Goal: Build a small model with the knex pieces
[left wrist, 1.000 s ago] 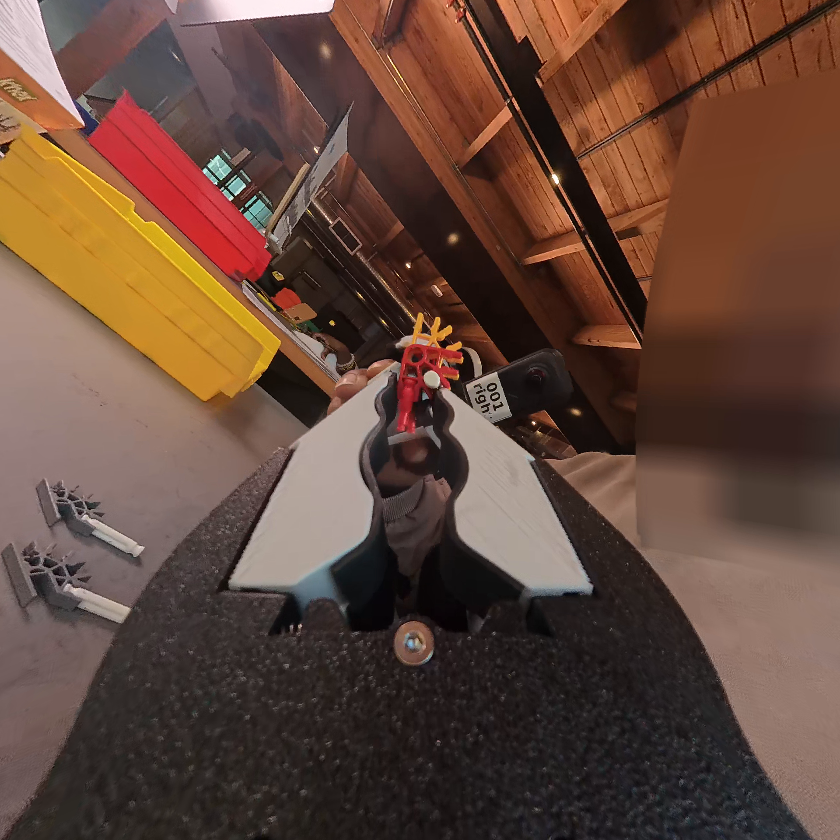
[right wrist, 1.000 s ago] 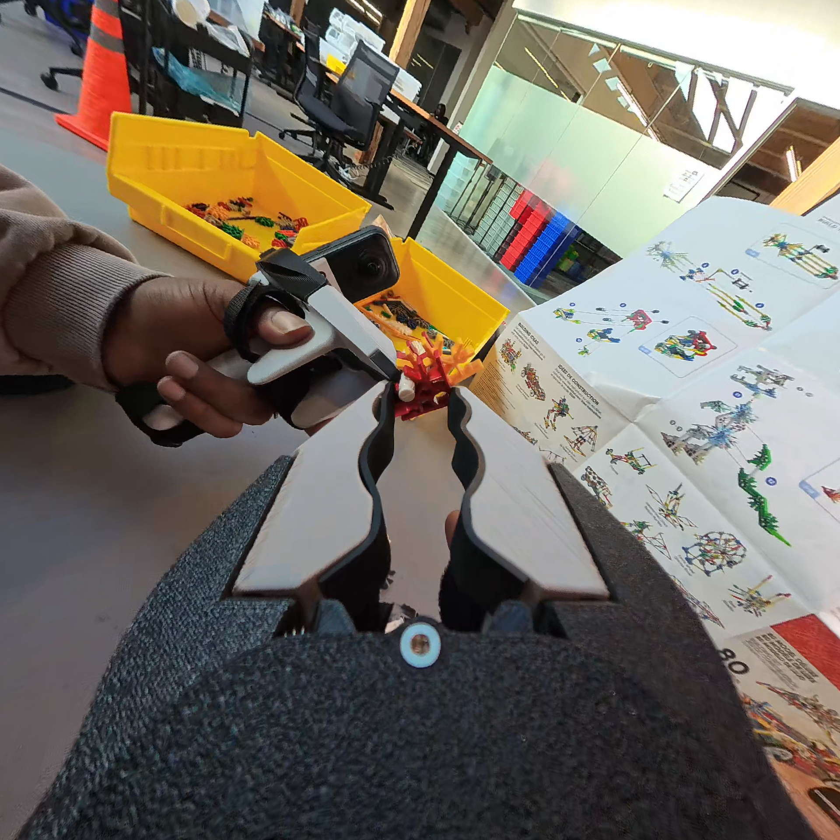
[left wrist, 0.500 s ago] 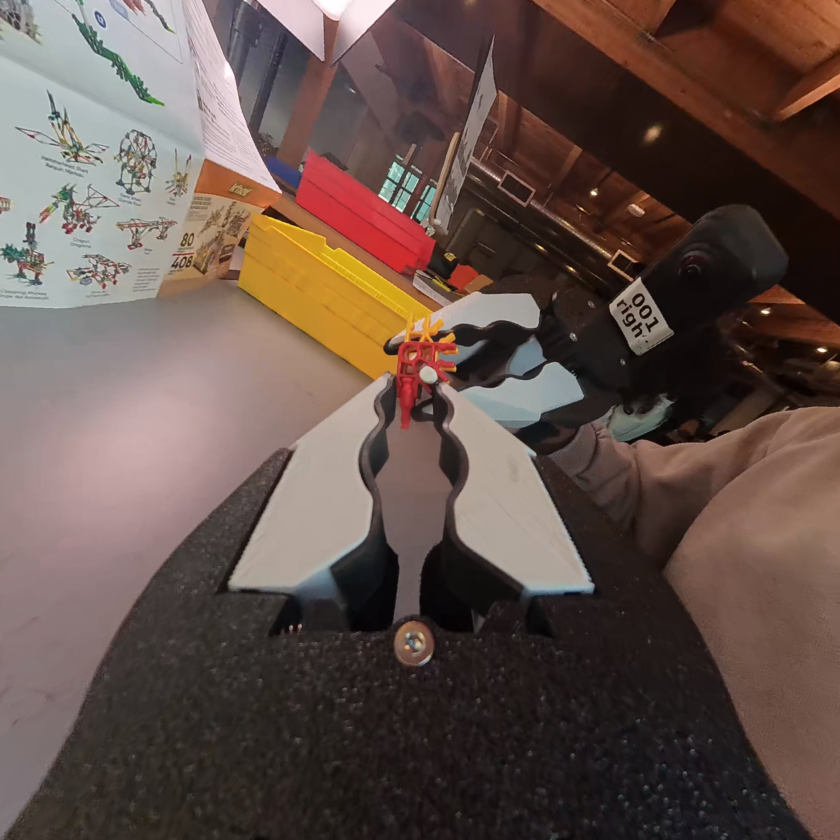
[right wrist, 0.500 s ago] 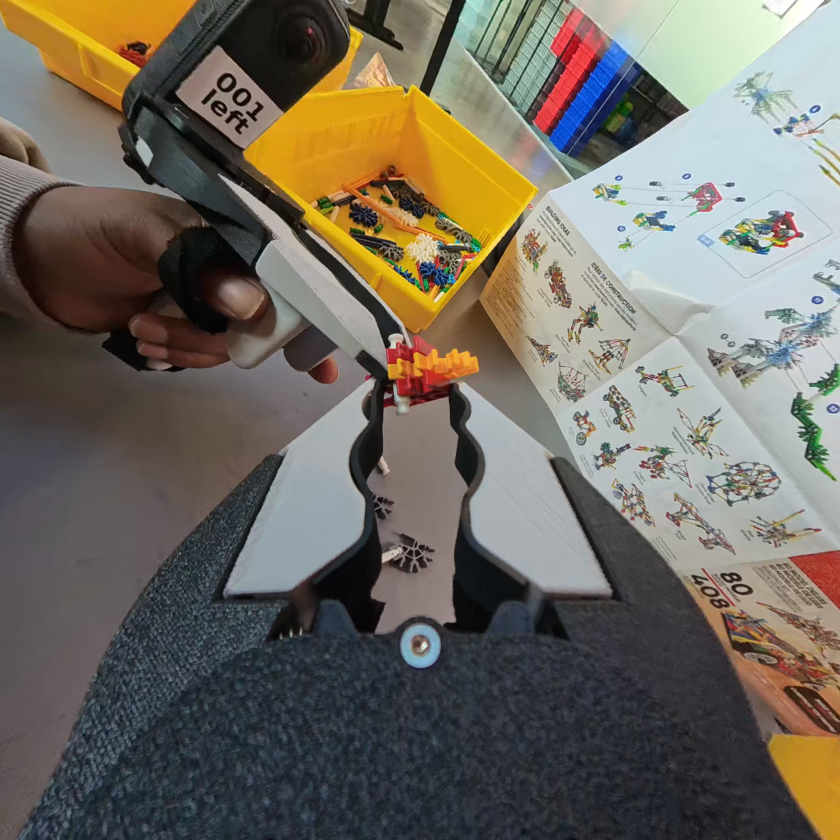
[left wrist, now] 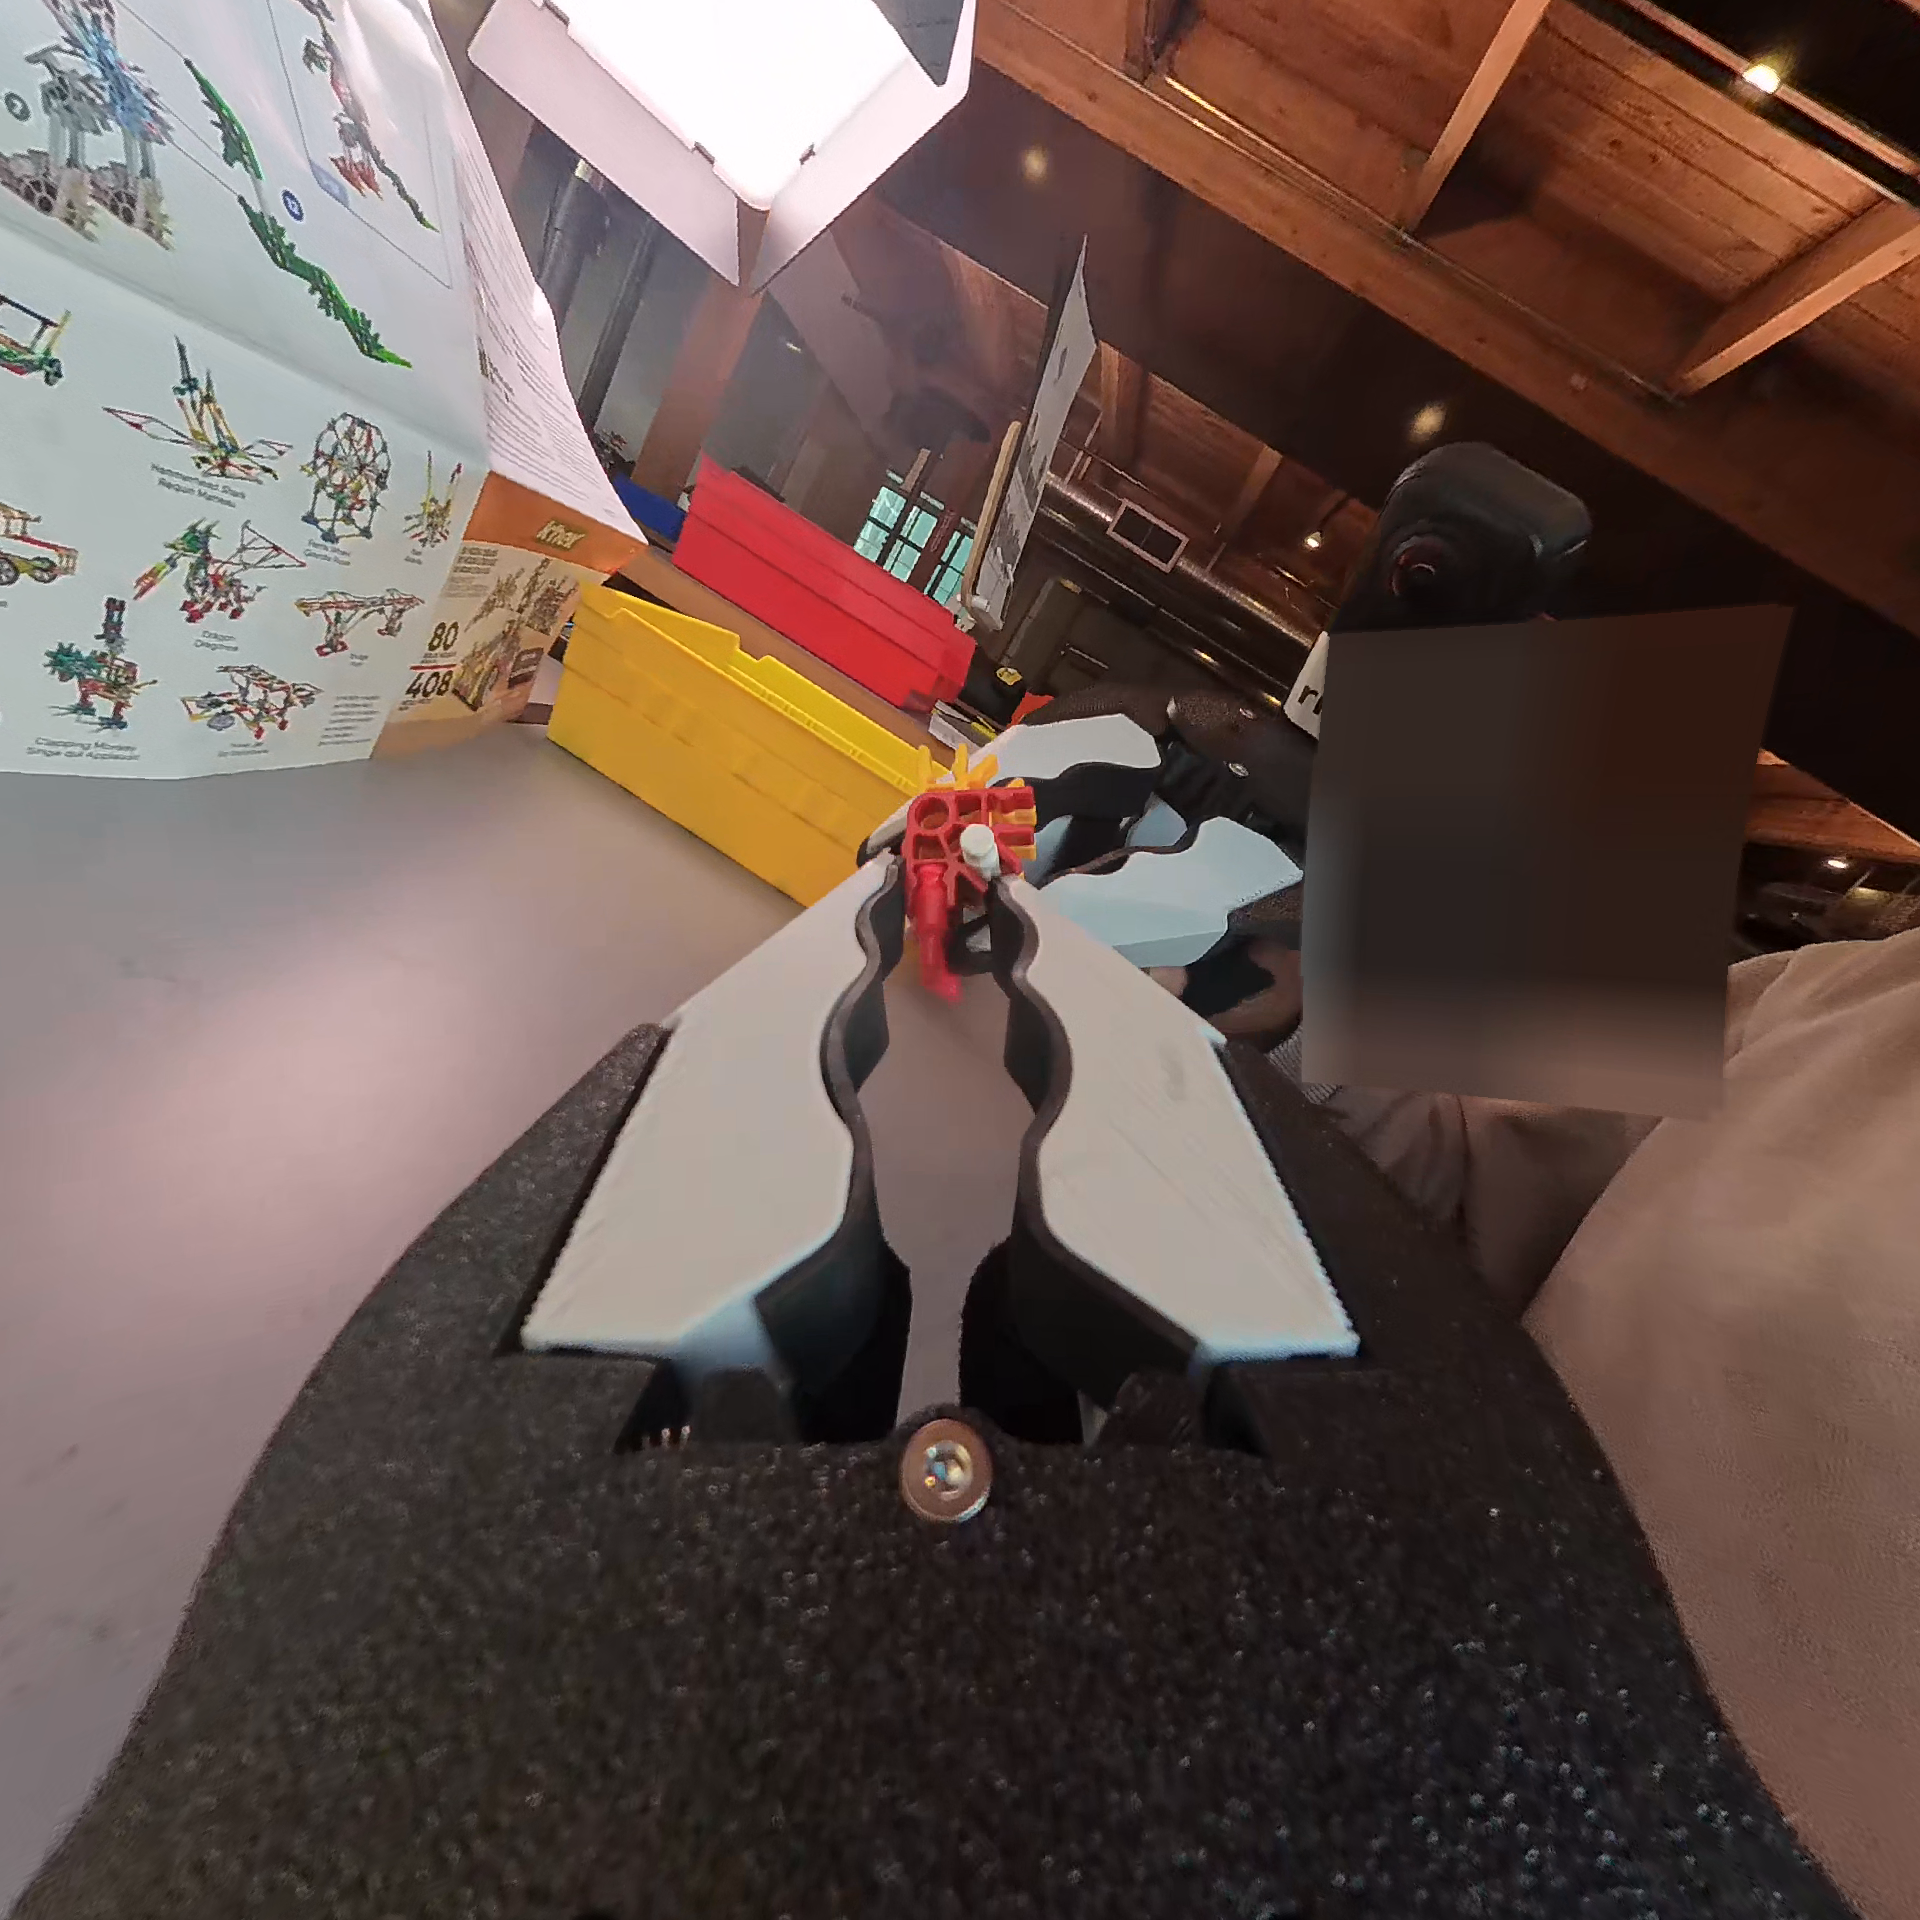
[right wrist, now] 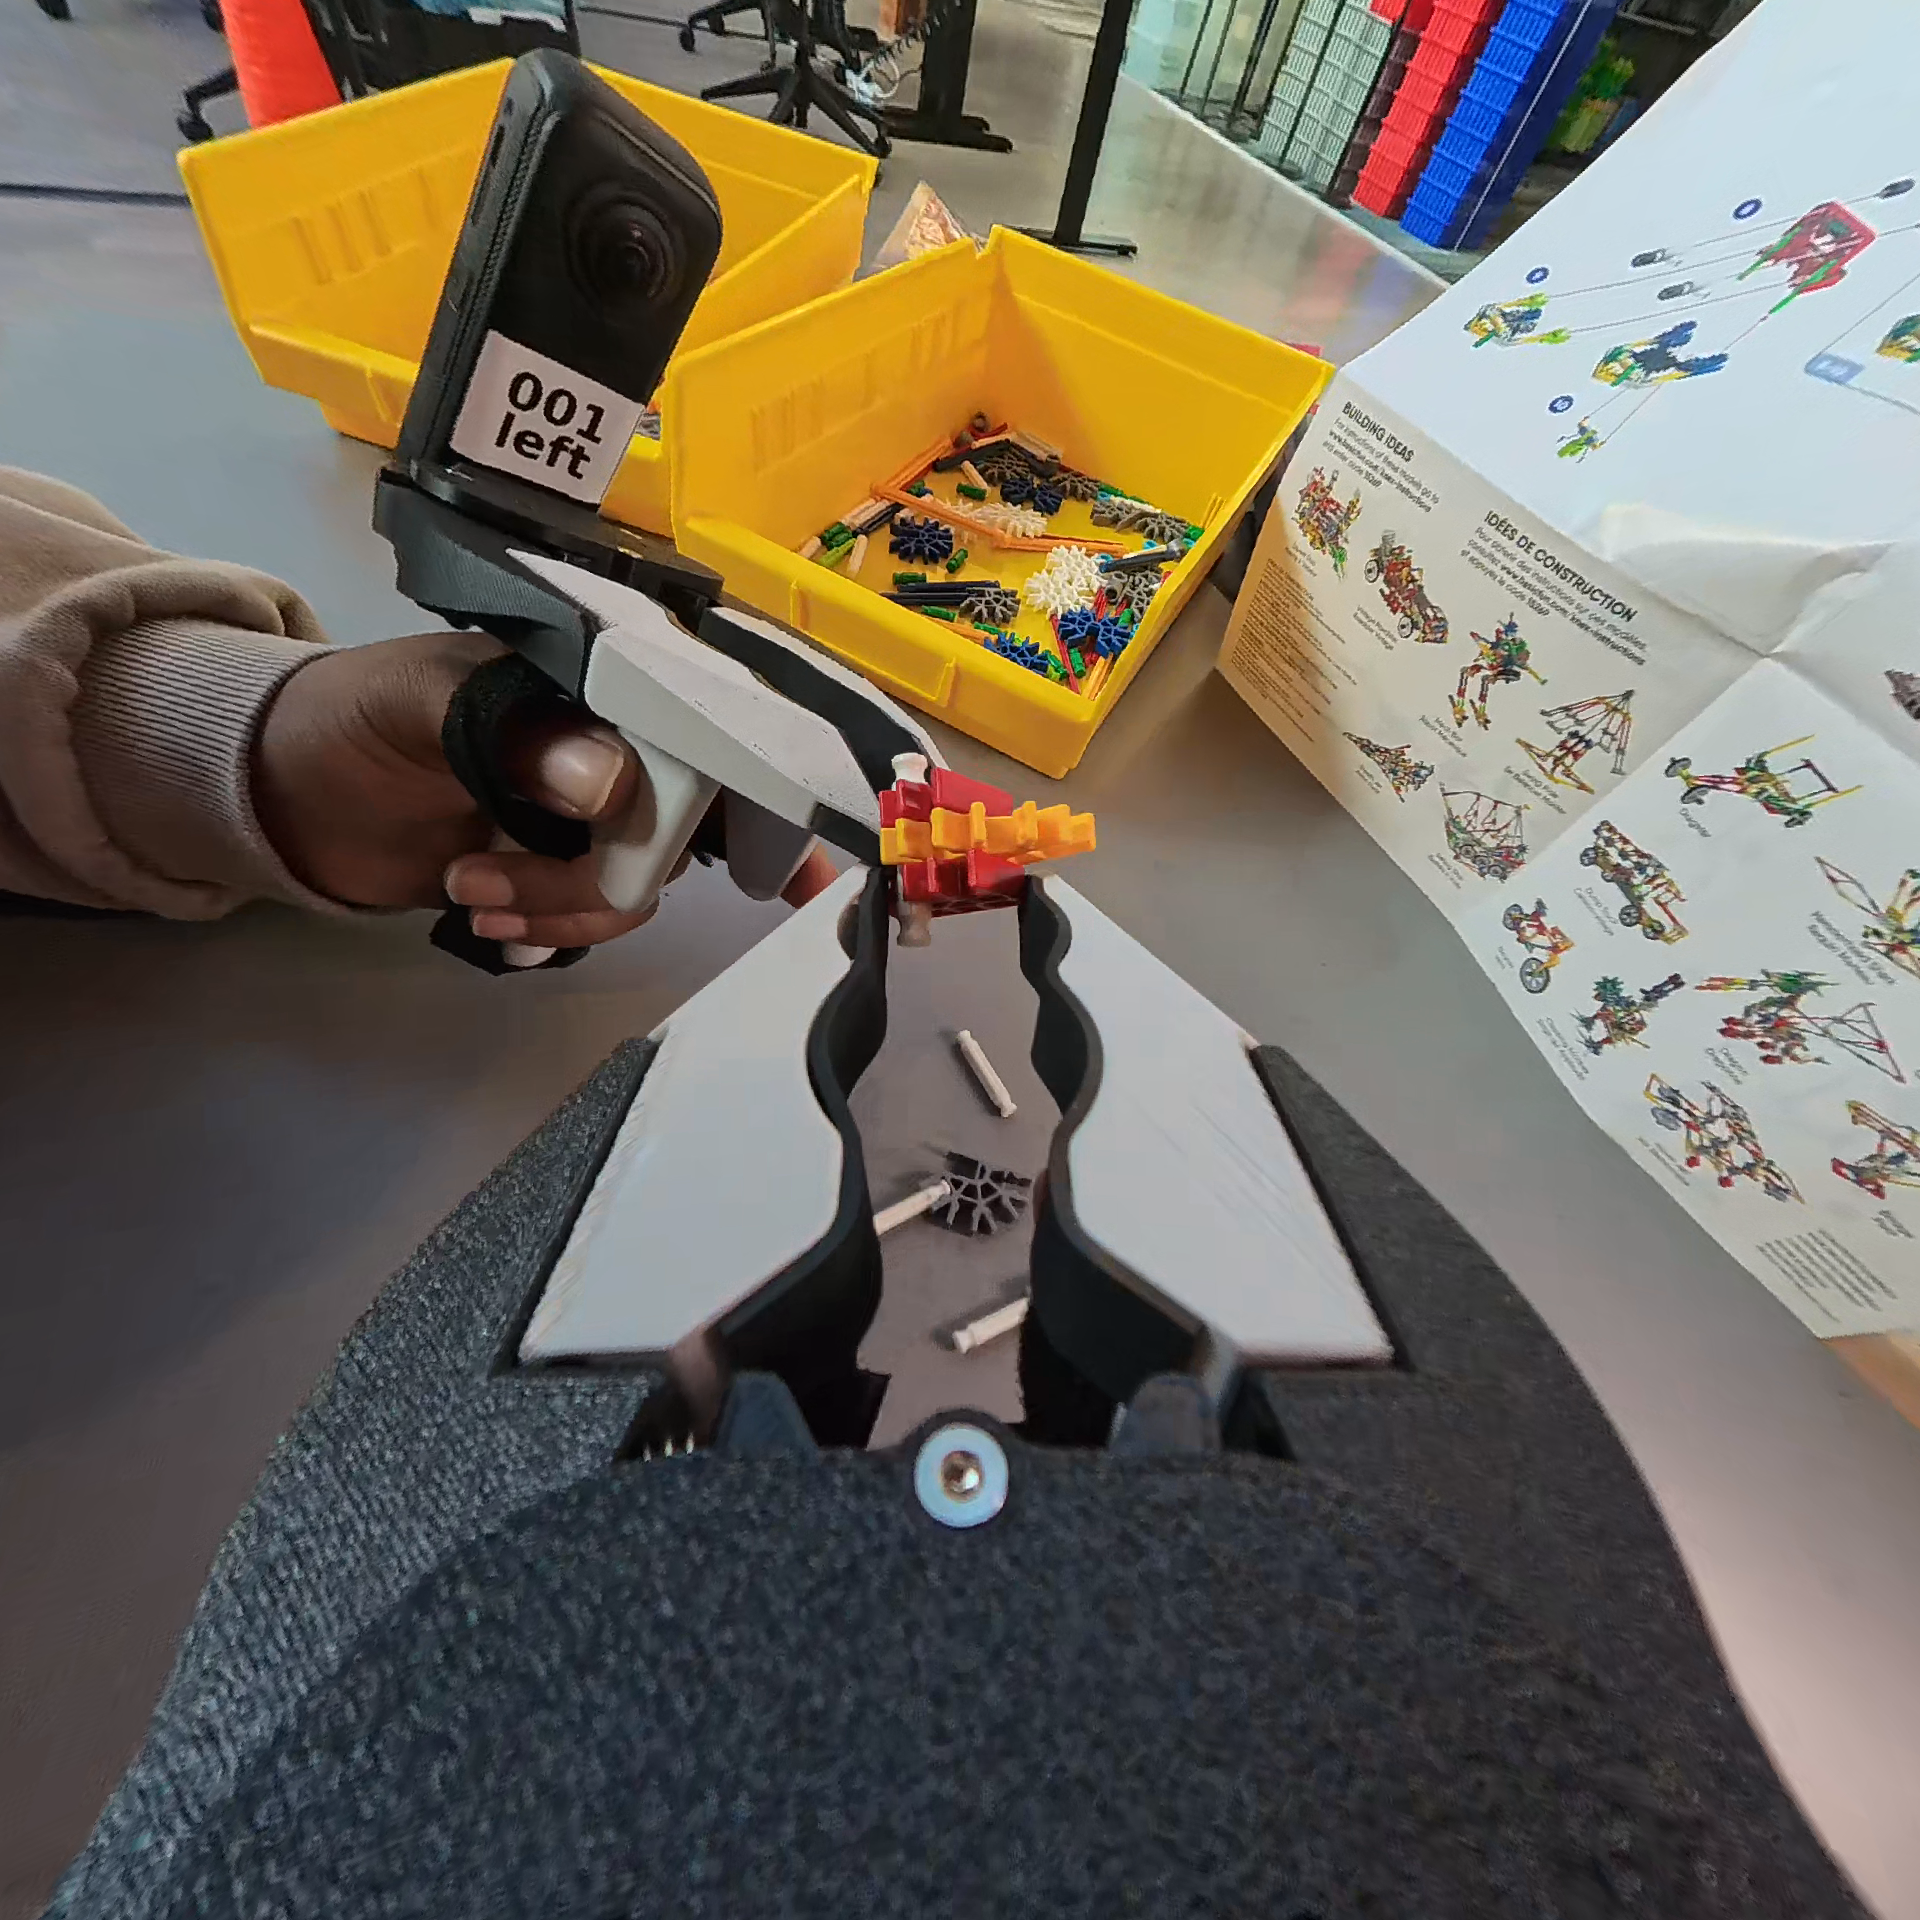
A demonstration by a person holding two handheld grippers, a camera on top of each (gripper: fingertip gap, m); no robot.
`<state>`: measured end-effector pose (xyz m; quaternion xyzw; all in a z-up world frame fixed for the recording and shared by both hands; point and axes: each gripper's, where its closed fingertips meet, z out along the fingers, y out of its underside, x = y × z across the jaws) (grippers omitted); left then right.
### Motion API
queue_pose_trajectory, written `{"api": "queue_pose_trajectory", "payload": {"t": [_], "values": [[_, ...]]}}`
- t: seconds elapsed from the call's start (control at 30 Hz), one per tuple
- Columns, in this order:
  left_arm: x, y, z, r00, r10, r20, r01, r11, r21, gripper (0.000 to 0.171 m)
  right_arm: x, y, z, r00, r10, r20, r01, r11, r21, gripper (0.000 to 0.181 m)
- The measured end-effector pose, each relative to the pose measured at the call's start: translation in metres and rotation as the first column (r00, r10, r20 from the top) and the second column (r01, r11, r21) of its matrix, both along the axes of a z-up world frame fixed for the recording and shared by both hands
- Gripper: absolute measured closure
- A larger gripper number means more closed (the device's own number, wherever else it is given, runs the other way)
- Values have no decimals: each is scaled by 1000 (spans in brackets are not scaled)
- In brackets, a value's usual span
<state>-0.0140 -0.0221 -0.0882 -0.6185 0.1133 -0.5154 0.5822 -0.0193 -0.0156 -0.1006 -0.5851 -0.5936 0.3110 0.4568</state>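
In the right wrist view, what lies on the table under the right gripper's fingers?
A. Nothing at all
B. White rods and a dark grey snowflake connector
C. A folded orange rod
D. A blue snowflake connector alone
B: between the right gripper fingers, loose white rods and a dark grey connector lie on the grey table.

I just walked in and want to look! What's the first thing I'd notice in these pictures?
Right in the middle, a little red and yellow toy piece is pinched between two claws at once: the left claw reaching in from the left and the right claw from below. Behind them a bright yellow bin holds a jumble of colourful building bits, and a big white picture sheet stands on the right.
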Motion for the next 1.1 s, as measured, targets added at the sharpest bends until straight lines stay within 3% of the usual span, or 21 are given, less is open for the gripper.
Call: {"api": "queue_pose_trajectory", "payload": {"t": [0.17, 0.53, 0.67, 1.03, 1.1], "values": [[-4, -1, 9, 1000, 22, -5, -22, 999, 23, 156, -5, -2, 11, 995, -17, -94, 13, 999, -39, 162], [-9, 5, 19, 998, 64, -17, -63, 998, 20, 155, -11, 1, 24, 989, -52, -141, 61, 996, 59, 164], [-9, 13, 12, 997, 66, -38, -67, 998, -11, 155, -11, 8, 16, 991, -69, -114, 77, 995, 70, 164], [-6, 33, -28, 959, 98, -266, -121, 990, -70, 156, -8, 27, -20, 993, -118, 8, 115, 979, 166, 166], [-5, 34, -31, 965, 89, -247, -113, 990, -85, 157, -6, 29, -26, 993, -113, 13, 109, 979, 170, 165]]}}
